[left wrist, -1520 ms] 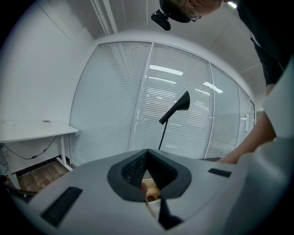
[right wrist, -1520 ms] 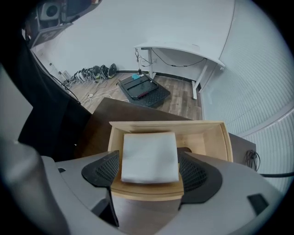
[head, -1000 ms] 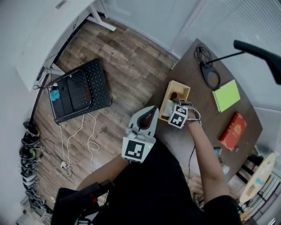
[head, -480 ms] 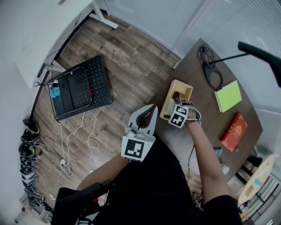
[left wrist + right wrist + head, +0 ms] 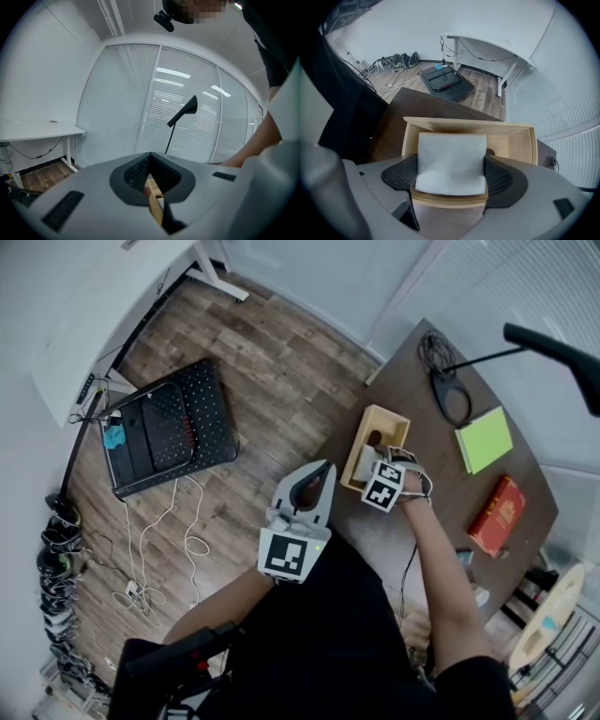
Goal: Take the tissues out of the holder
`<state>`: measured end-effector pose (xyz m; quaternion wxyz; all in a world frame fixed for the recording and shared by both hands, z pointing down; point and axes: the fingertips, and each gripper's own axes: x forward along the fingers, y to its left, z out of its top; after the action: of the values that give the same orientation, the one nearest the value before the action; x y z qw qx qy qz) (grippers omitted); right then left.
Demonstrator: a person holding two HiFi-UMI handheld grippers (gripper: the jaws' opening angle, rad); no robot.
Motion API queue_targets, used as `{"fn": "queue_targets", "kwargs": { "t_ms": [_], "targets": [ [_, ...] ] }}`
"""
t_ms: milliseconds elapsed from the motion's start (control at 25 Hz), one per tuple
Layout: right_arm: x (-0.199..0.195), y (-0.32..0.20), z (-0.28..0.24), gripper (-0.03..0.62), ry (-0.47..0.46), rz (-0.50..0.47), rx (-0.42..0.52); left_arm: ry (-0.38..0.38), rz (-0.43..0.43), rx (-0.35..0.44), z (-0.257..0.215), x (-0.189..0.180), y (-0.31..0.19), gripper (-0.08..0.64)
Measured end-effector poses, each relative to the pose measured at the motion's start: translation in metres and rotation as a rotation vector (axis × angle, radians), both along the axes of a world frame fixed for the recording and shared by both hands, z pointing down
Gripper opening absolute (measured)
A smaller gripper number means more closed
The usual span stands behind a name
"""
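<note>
A light wooden holder [image 5: 383, 418] stands on the dark brown table [image 5: 422, 418] near its left edge. A stack of white tissues [image 5: 451, 159] stands upright inside the holder [image 5: 468, 125]. My right gripper [image 5: 451, 169] reaches into the box, and its dark pads press both sides of the stack. In the head view the right gripper [image 5: 377, 465] sits over the holder's near end. My left gripper [image 5: 325, 471] hangs in the air just off the table edge, jaws together and empty. Its own view shows the left gripper [image 5: 150, 154] with a sliver of the holder [image 5: 154, 201] behind it.
Farther along the table lie a green notepad [image 5: 484, 440], a red book [image 5: 497, 517] and a coiled black cable [image 5: 448, 390]. A black lamp arm [image 5: 553, 345] reaches over the far side. On the wooden floor sit a black perforated tray [image 5: 169, 432] and loose cables [image 5: 159, 540].
</note>
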<state>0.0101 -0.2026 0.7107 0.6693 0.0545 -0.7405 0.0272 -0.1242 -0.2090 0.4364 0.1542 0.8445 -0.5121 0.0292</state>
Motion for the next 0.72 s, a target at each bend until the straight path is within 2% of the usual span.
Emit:
{"fn": "queue_targets", "kwargs": {
  "t_ms": [120, 360, 720],
  "targets": [
    [-0.004, -0.003, -0.016, 0.437, -0.019, 0.011, 0.025, 0.005, -0.014, -0.008, 0.0, -0.009, -0.001, -0.002],
    [-0.007, -0.004, -0.039, 0.437, -0.031, 0.002, 0.042, 0.004, -0.019, 0.039, -0.012, -0.018, -0.013, -0.002],
    [-0.01, 0.0, -0.051, 0.437, -0.027, -0.011, 0.038, 0.01, 0.033, 0.052, -0.014, 0.002, -0.007, -0.002]
  ]
}}
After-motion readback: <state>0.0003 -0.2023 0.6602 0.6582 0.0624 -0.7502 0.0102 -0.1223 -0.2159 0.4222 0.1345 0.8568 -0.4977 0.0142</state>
